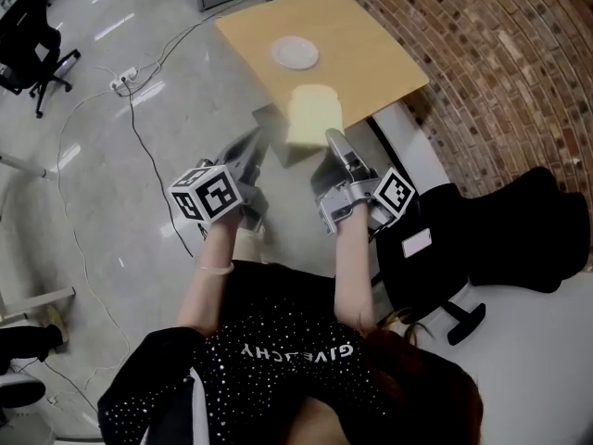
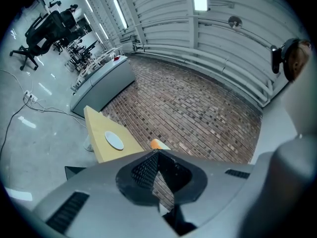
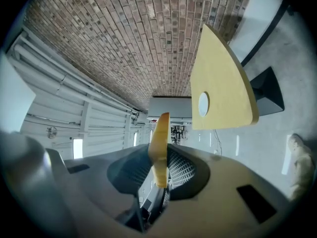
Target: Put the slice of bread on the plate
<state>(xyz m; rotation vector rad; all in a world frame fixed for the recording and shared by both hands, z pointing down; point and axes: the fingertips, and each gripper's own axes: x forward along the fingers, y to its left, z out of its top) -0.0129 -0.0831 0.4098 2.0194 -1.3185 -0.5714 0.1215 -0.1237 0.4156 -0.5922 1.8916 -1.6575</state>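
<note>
A slice of bread (image 1: 313, 114) with a tan crust stands upright in my right gripper (image 1: 331, 143), which is shut on its lower edge. In the right gripper view the slice (image 3: 159, 133) shows edge-on between the mesh pads of that gripper (image 3: 160, 157). My left gripper (image 1: 254, 152) is beside it, to the left, shut and empty; its tips (image 2: 157, 153) meet with nothing between them. The round white plate (image 1: 295, 53) lies on the wooden table (image 1: 371, 58) ahead, beyond the bread. The plate (image 2: 114, 140) (image 3: 203, 103) shows in both gripper views.
A brick wall (image 1: 500, 44) curves behind the table. To my right a black office chair (image 1: 519, 239) stands by a white ledge (image 1: 419, 151). Another chair (image 1: 28, 44) is far left. Cables and a power strip (image 1: 125, 77) lie on the grey floor.
</note>
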